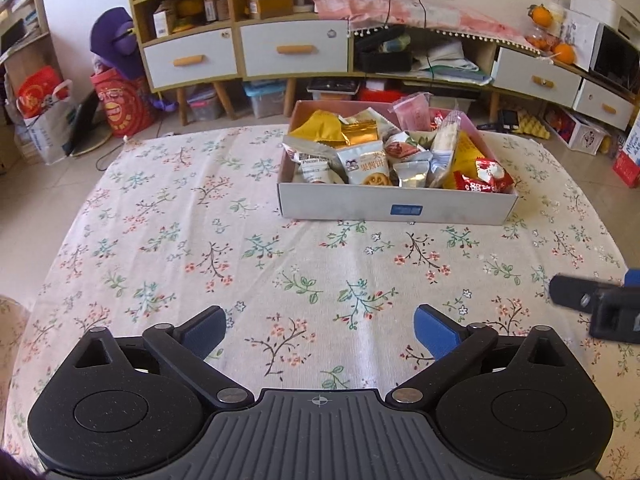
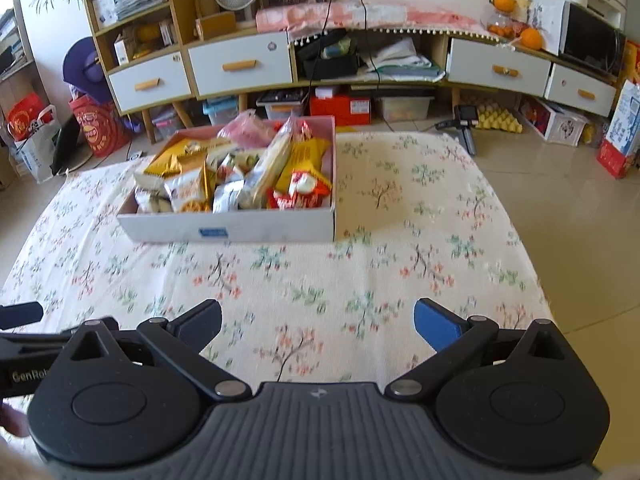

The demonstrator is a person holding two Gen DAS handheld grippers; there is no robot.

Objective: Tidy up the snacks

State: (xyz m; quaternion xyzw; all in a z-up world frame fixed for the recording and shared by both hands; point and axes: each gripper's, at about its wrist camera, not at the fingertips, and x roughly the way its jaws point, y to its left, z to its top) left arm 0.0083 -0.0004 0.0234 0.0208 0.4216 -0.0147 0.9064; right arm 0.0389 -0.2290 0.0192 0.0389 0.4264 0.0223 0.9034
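Observation:
A shallow white cardboard box (image 1: 396, 208) (image 2: 232, 232) sits on the far half of the flowered tablecloth (image 1: 200, 240) (image 2: 400, 240). It is packed with several snack packets: yellow, gold, silver and pink ones, and a red one (image 1: 486, 178) (image 2: 300, 194) at its near right corner. My left gripper (image 1: 318, 332) hovers over the near part of the table, well short of the box, jaws wide open with nothing between them. My right gripper (image 2: 318, 326) stands likewise open and empty, with the box ahead to its left. Each gripper shows at the edge of the other's view.
Beyond the table runs a long low cabinet (image 1: 292, 48) (image 2: 240, 64) with white drawers, a fan, oranges and a microwave. Bags, plastic bins and boxes crowd the tiled floor (image 2: 560, 184) beneath and beside it. The table's right edge (image 2: 536, 264) lies close to my right gripper.

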